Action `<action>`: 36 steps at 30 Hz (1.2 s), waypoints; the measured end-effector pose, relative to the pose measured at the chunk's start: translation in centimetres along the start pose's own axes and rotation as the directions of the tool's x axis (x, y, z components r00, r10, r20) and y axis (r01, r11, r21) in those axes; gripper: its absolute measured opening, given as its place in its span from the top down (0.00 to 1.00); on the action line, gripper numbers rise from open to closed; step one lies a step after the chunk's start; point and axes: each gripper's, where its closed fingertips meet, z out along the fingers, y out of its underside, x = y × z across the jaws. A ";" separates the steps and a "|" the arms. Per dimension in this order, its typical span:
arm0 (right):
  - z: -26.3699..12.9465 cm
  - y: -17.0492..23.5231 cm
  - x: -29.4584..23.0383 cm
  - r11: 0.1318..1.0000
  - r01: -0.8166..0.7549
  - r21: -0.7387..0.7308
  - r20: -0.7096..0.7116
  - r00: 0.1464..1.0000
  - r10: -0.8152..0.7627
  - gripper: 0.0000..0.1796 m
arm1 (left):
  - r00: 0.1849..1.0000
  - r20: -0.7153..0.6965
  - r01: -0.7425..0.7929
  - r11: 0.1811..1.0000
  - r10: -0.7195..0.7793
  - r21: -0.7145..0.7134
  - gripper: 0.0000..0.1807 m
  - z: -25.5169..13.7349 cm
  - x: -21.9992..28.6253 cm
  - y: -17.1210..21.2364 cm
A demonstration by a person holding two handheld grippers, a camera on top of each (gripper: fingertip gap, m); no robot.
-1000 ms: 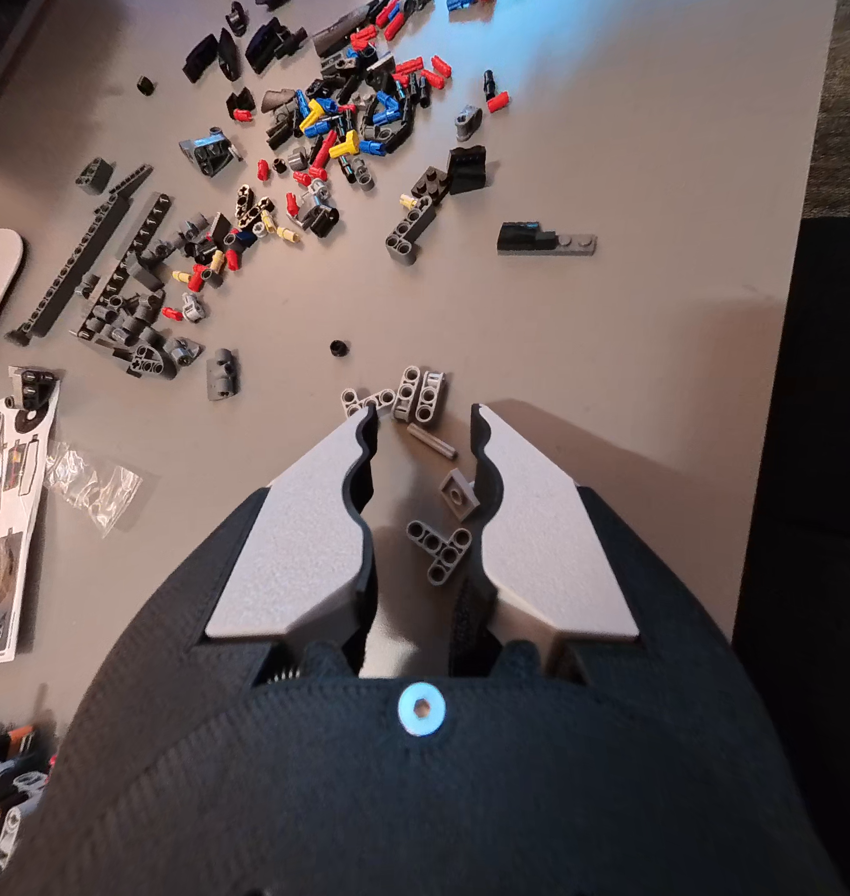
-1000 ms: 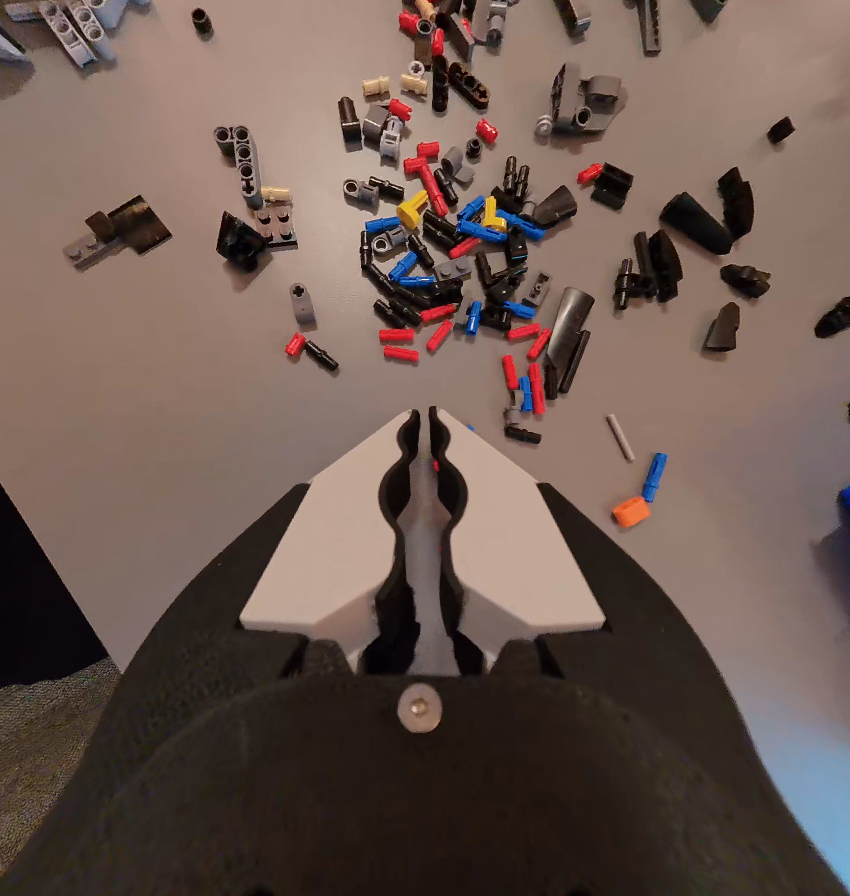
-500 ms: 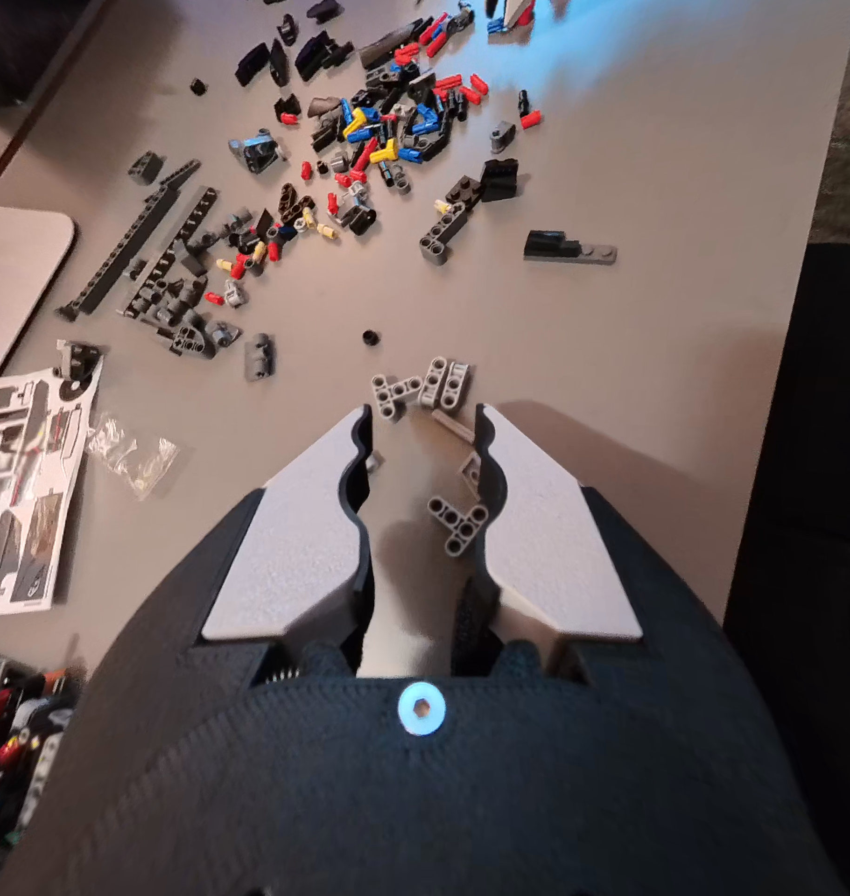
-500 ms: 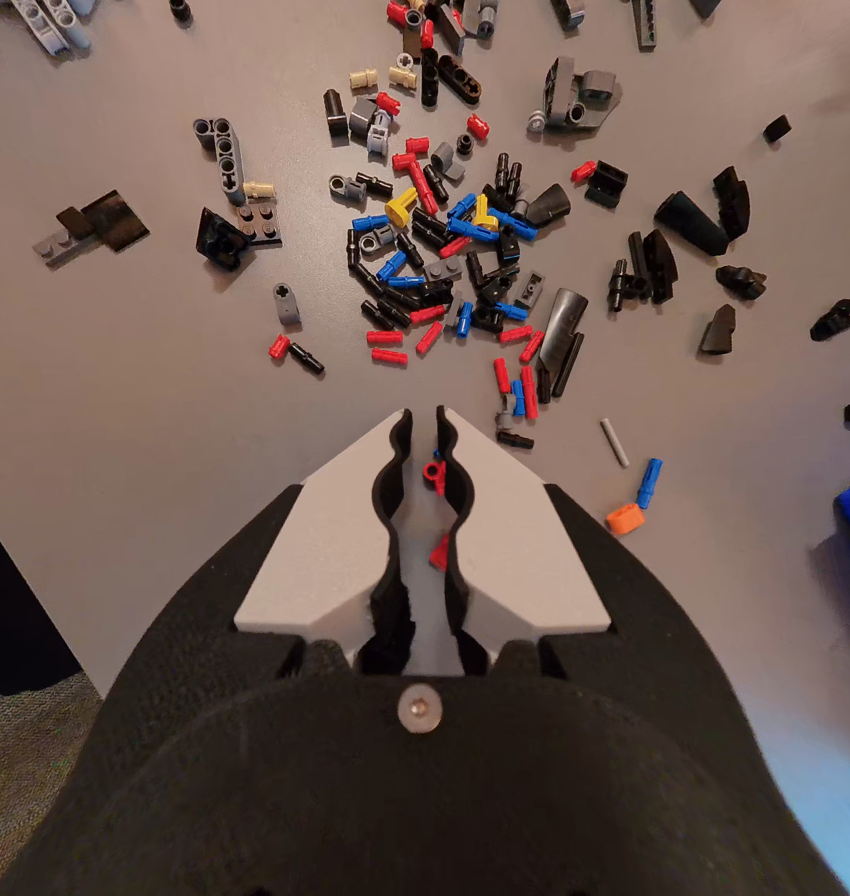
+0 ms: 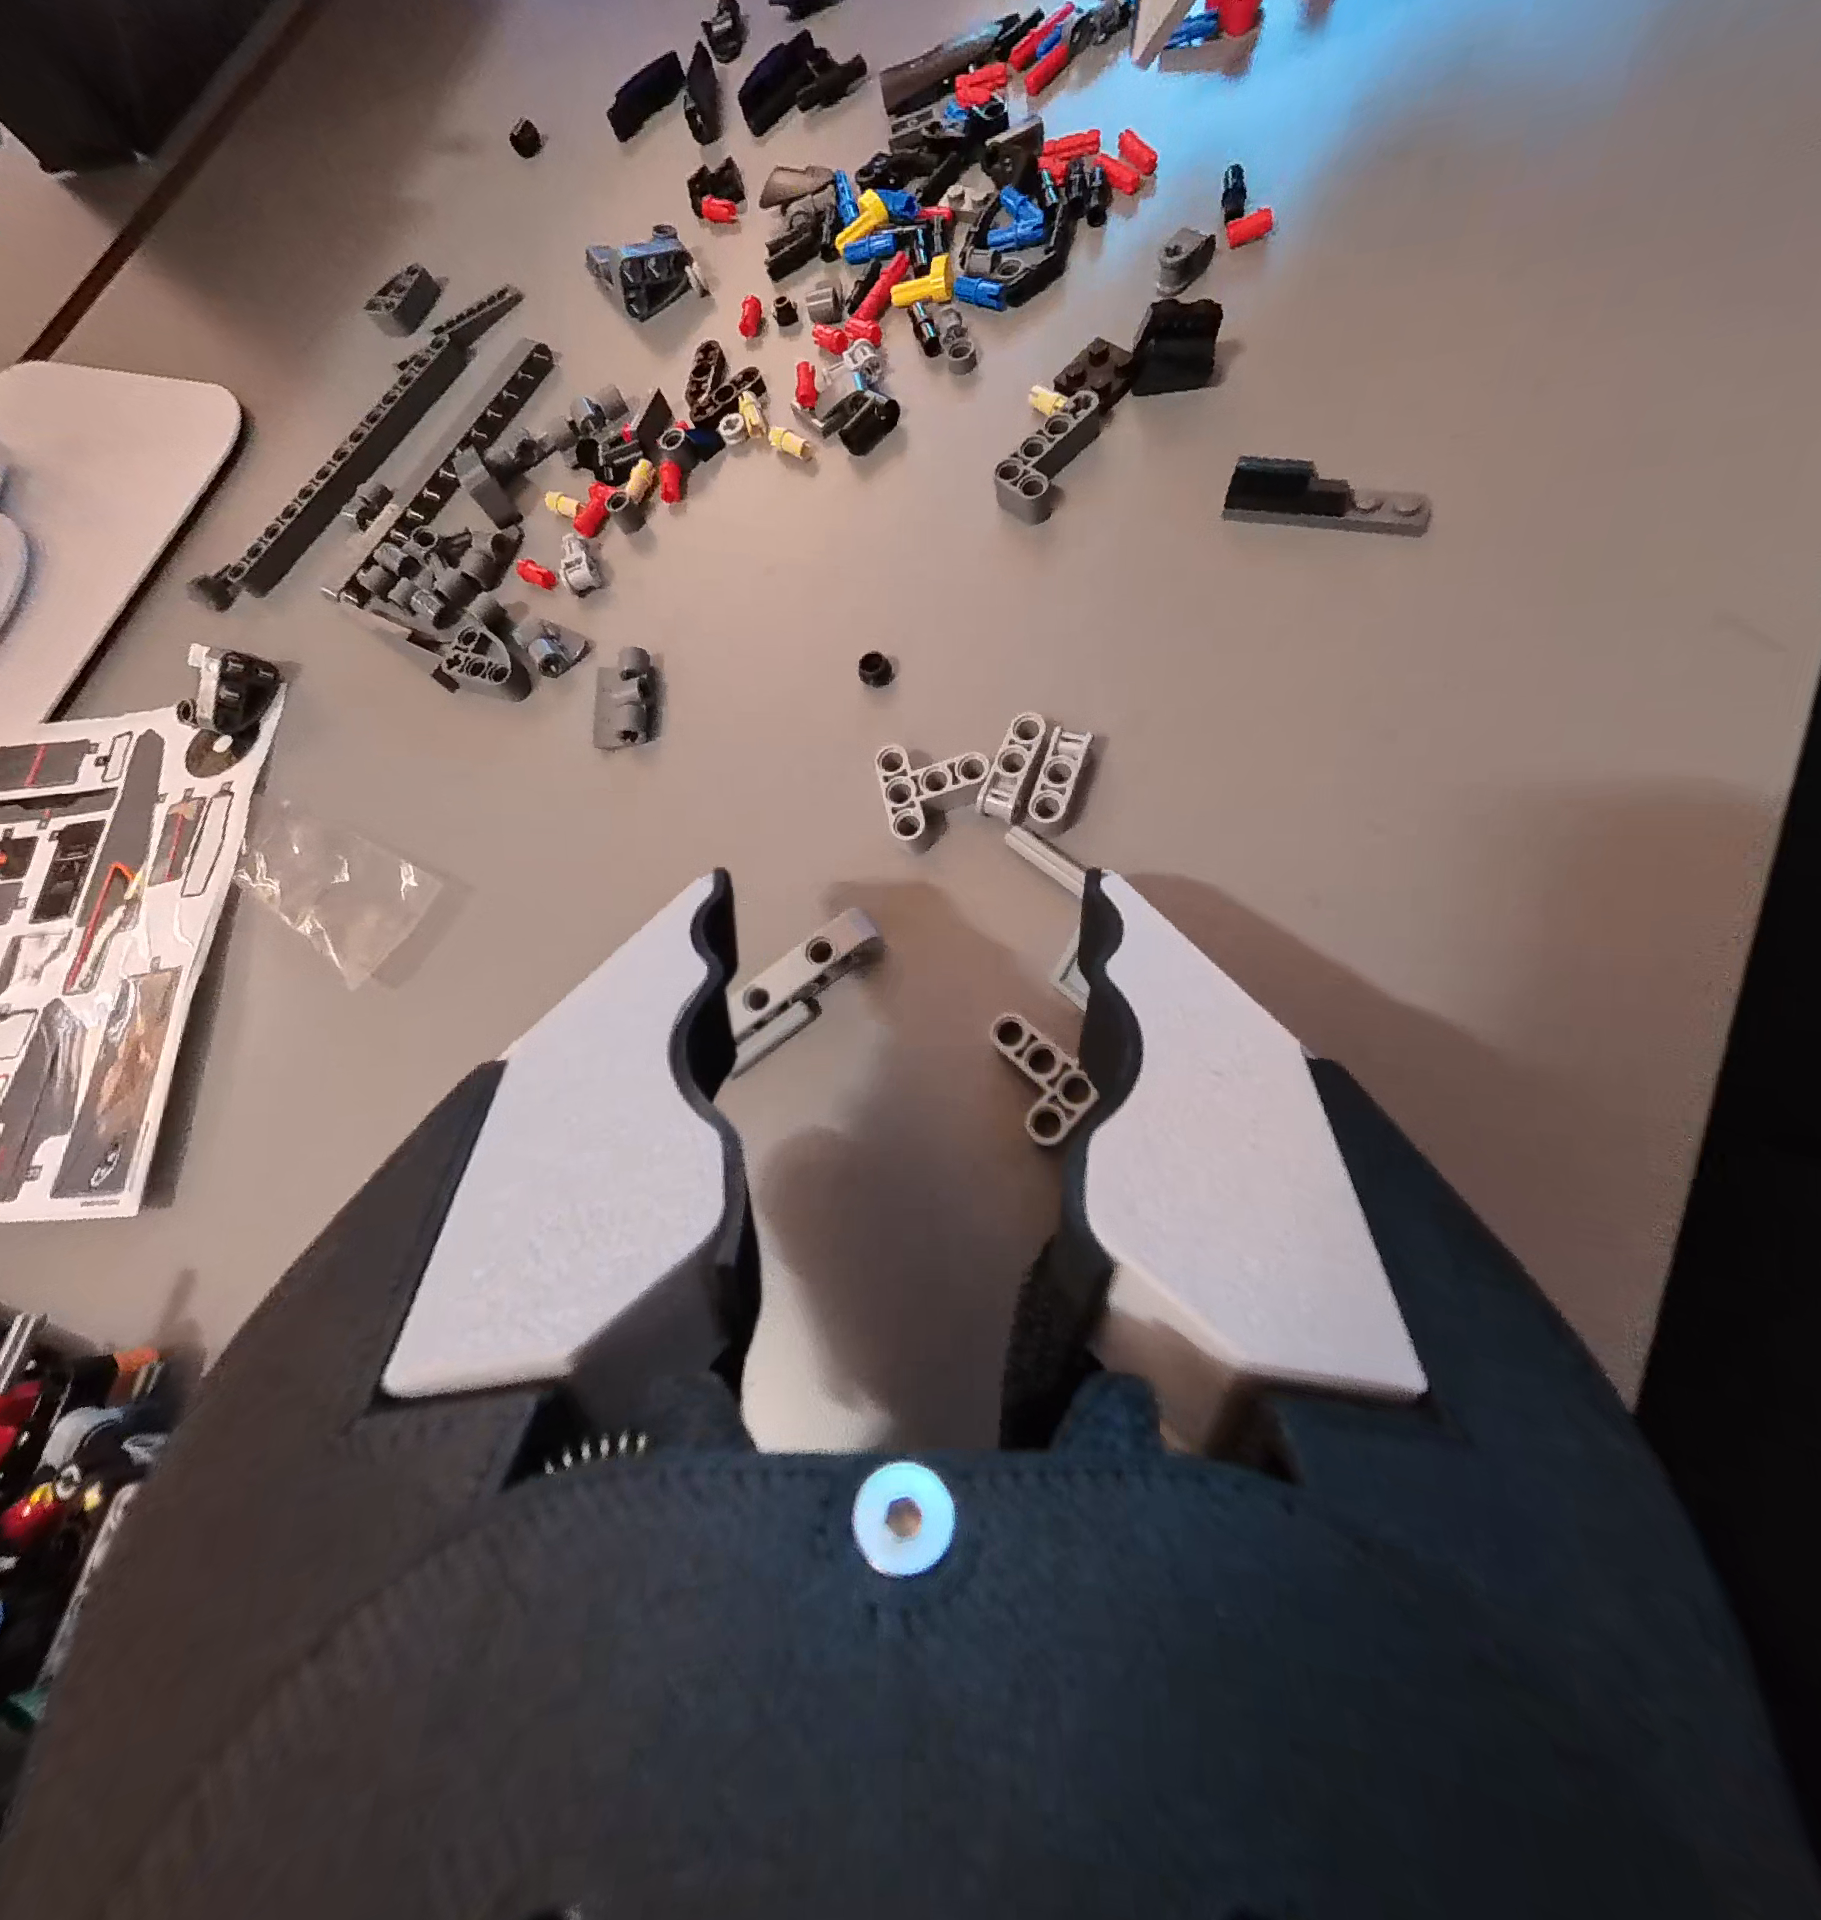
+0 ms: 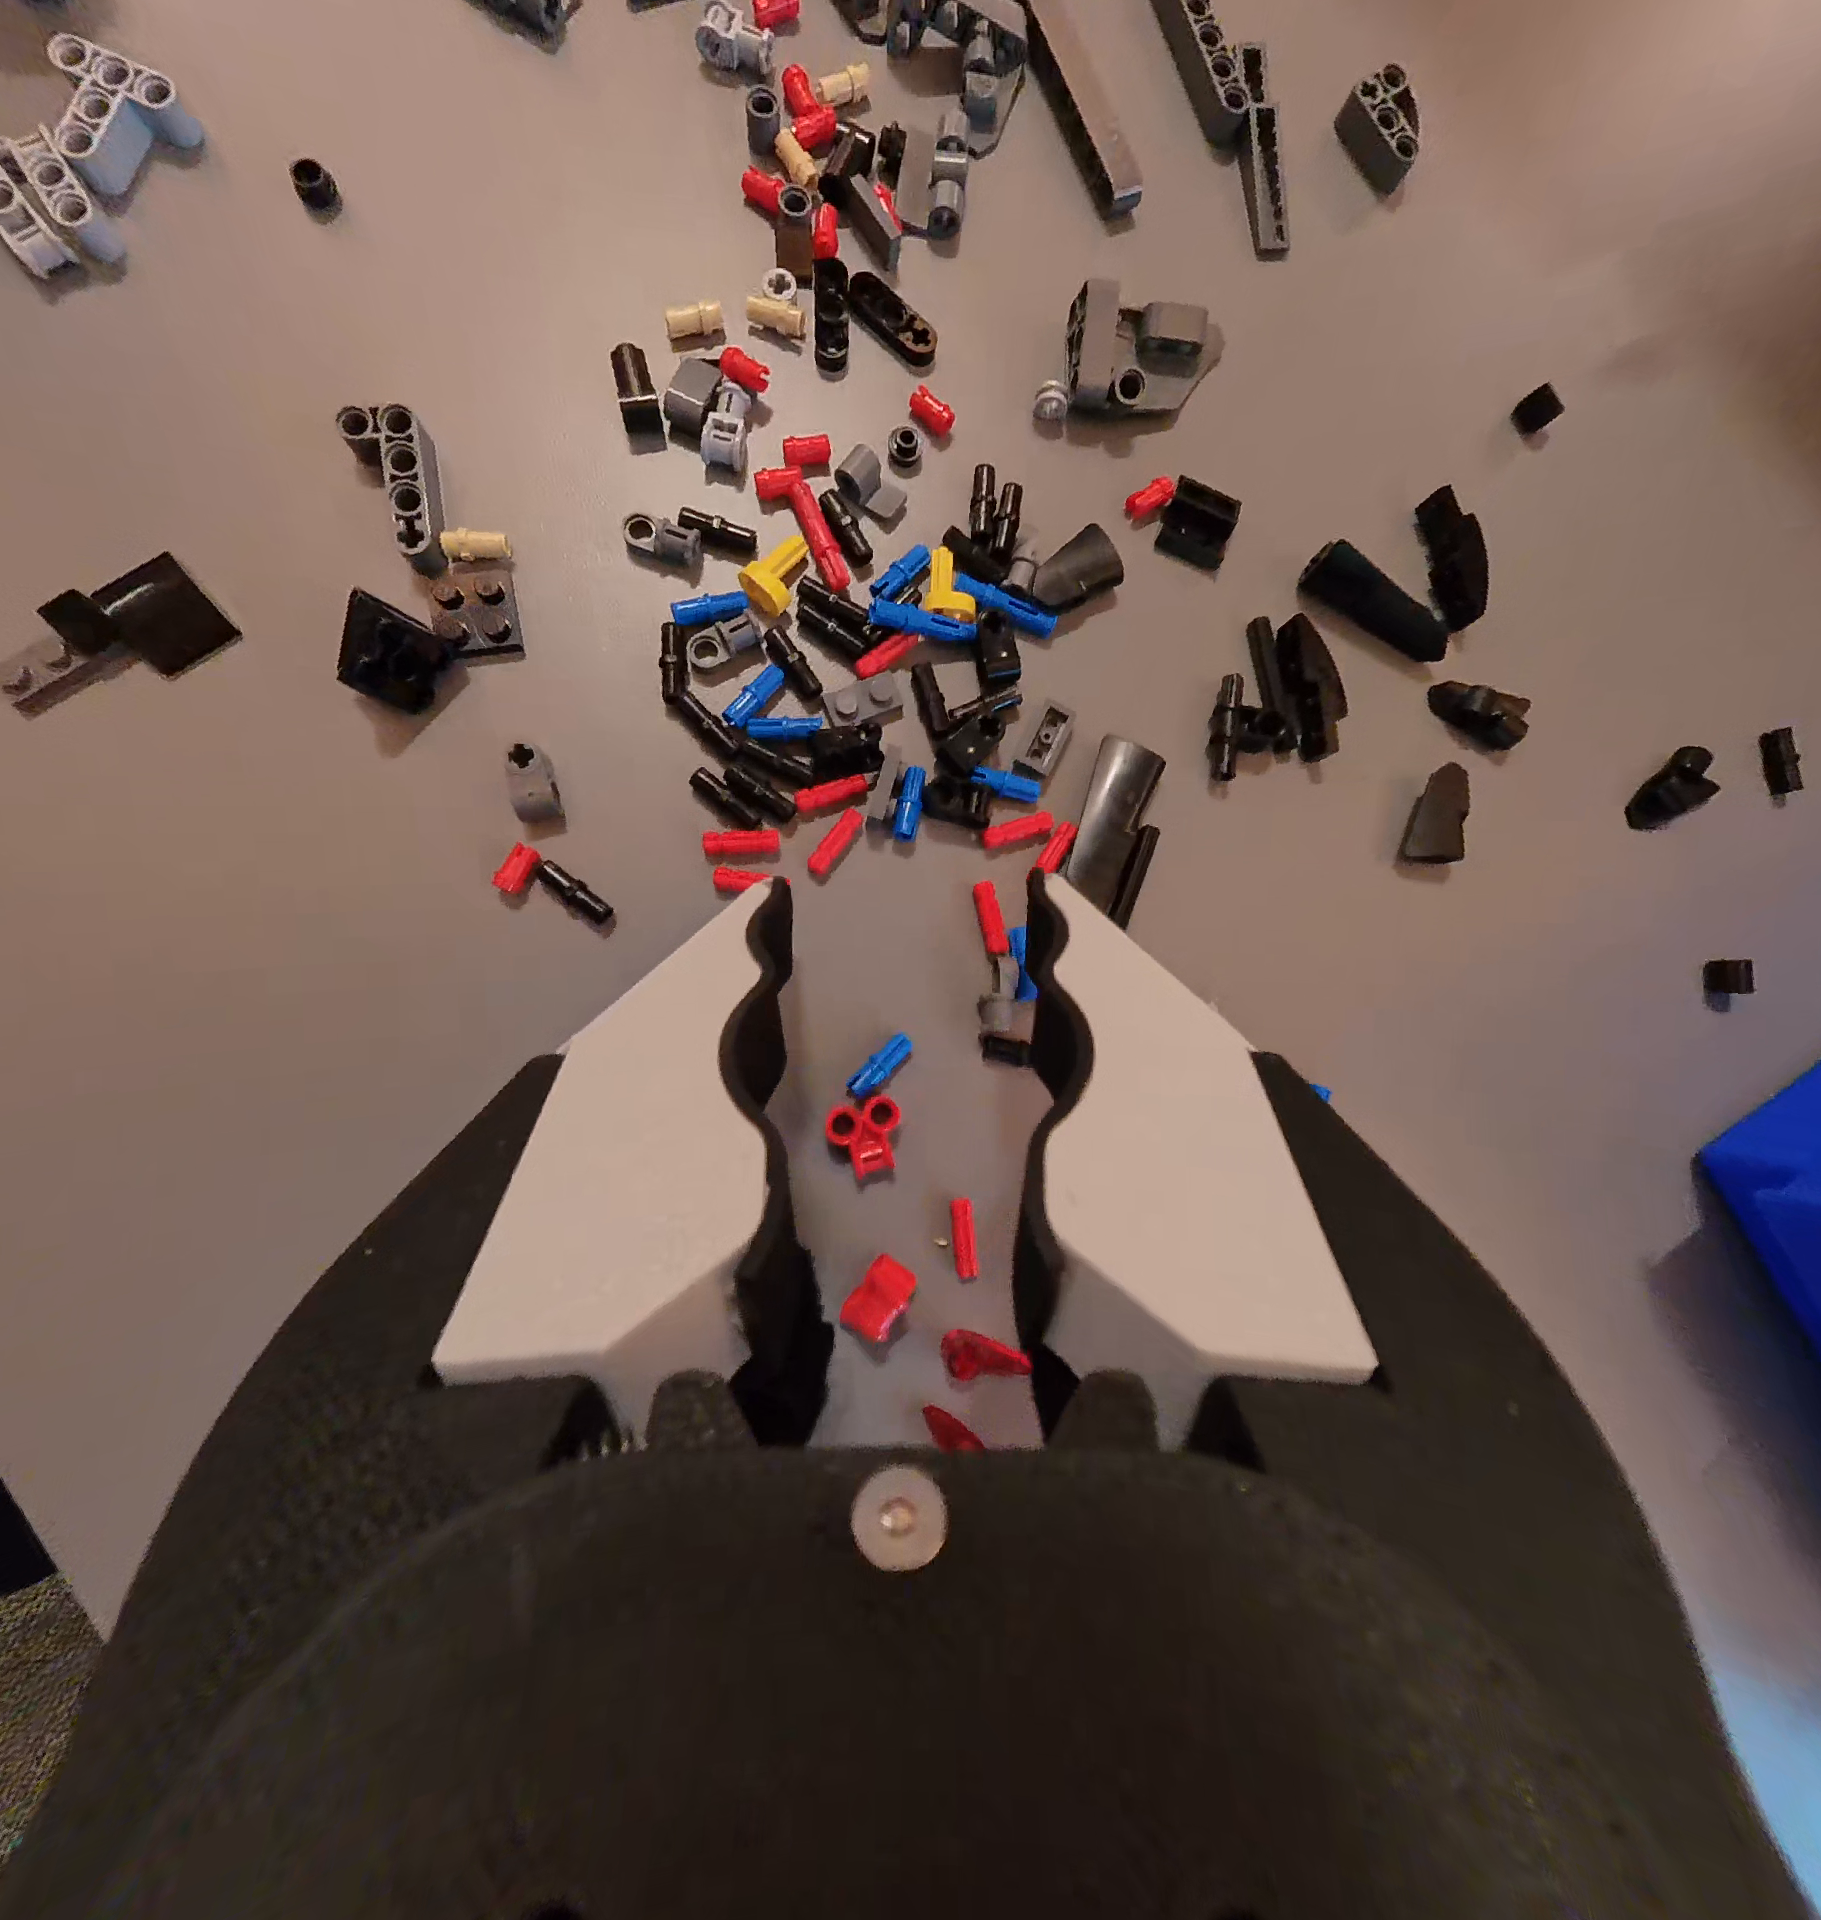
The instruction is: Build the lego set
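Note:
Loose lego parts lie across a grey table. My left gripper is open and empty above the table. Below its jaws lie a light grey two-hole beam and a grey angled beam. Light grey beams lie just ahead. My right gripper is open and empty. Below its jaws lie a red connector, a blue pin, a red pin and other red pieces. A dense pile of red, blue, black and yellow pins lies ahead of it.
A sticker sheet and a clear plastic bag lie at the left. Long black beams lie beyond them. A grey pad is at the far left. The table edge runs down the right. A blue object sits at the right. Across from one pair of fingers to the other is roughly 25 centimeters. My right gripper is the nearer one to the blue pin: about 4 centimeters, against 25 centimeters. About 5 centimeters separates my right fingertips from the red connector.
Both grippers have opened wider. The right one was almost shut a second ago and has moved forward toward the pin pile. The left view has shifted, bringing a two-hole beam into sight.

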 end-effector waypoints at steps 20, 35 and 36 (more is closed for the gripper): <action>5.7 -5.0 6.4 0.986 -0.165 0.020 -0.070 0.984 0.166 0.86 | 1.000 -0.007 0.009 1.000 -0.009 0.011 0.64 0.4 -0.3 0.0; 7.4 -5.5 6.8 0.981 -0.196 -0.002 -0.014 0.981 0.195 0.93 | 1.000 -0.015 0.008 1.000 -0.007 0.022 0.65 0.3 -0.5 -0.1; 7.4 -5.4 6.9 0.980 -0.198 0.001 -0.022 0.980 0.198 0.93 | 1.000 -0.012 0.008 1.000 -0.008 0.024 0.65 0.3 -0.6 -0.1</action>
